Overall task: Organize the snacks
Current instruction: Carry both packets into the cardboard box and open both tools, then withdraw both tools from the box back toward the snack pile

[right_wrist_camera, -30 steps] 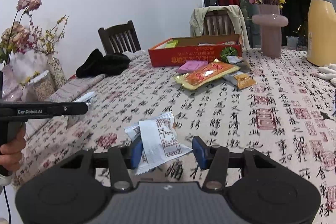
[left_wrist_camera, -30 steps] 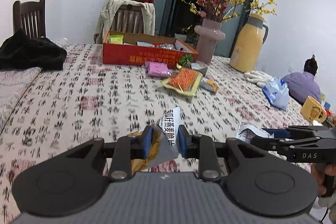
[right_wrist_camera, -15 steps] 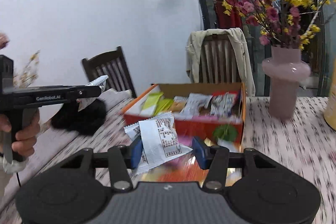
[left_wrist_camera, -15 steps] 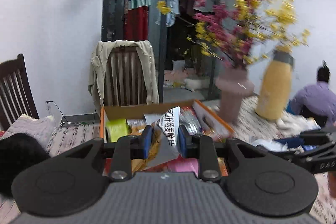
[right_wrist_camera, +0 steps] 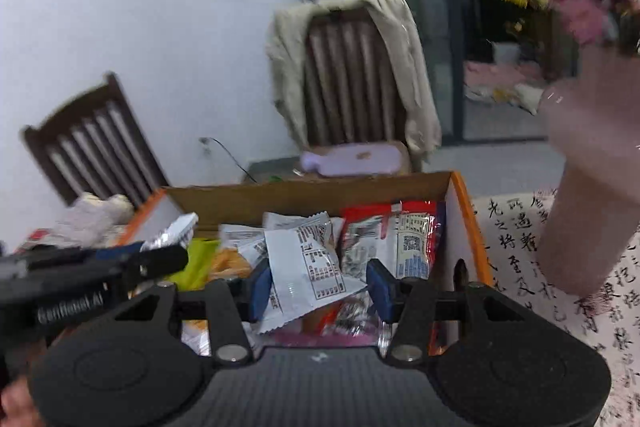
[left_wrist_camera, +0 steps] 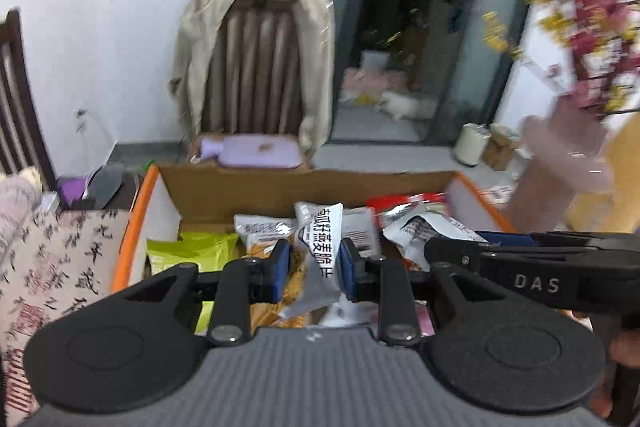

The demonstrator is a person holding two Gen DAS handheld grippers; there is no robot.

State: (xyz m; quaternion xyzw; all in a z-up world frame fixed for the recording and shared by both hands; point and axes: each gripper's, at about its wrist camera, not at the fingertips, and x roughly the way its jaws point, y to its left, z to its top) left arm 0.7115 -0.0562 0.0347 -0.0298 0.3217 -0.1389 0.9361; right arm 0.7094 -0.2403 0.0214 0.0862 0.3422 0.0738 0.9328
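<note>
Two grippers over the cardboard box [left_wrist_camera: 304,187], each with a snack. Left gripper [left_wrist_camera: 312,267] is clamped on a silver oat-crisp packet [left_wrist_camera: 320,251] with black characters, packet upright between the blue pads, hanging above the box interior. Right gripper [right_wrist_camera: 318,285] has a white snack packet [right_wrist_camera: 308,267] between its fingers, tilted; left pad touches it, right pad only meets the packet's corner, so grip looks loose, can't tell if fully clamped. Box has orange edges and sits on the calligraphy-print tablecloth [right_wrist_camera: 516,239]. Inside the box: lime-green packet [left_wrist_camera: 188,251] at left, red packet [right_wrist_camera: 400,227] at right against the side wall, more white and silver packets in the middle. Pink vase [right_wrist_camera: 588,163] stands just beside the box on the right, blurred. Chair with beige jacket [left_wrist_camera: 256,59] behind the box, lilac hot-water bottle [left_wrist_camera: 248,151] on its seat. Dark wooden chair [right_wrist_camera: 92,143] further left.
</note>
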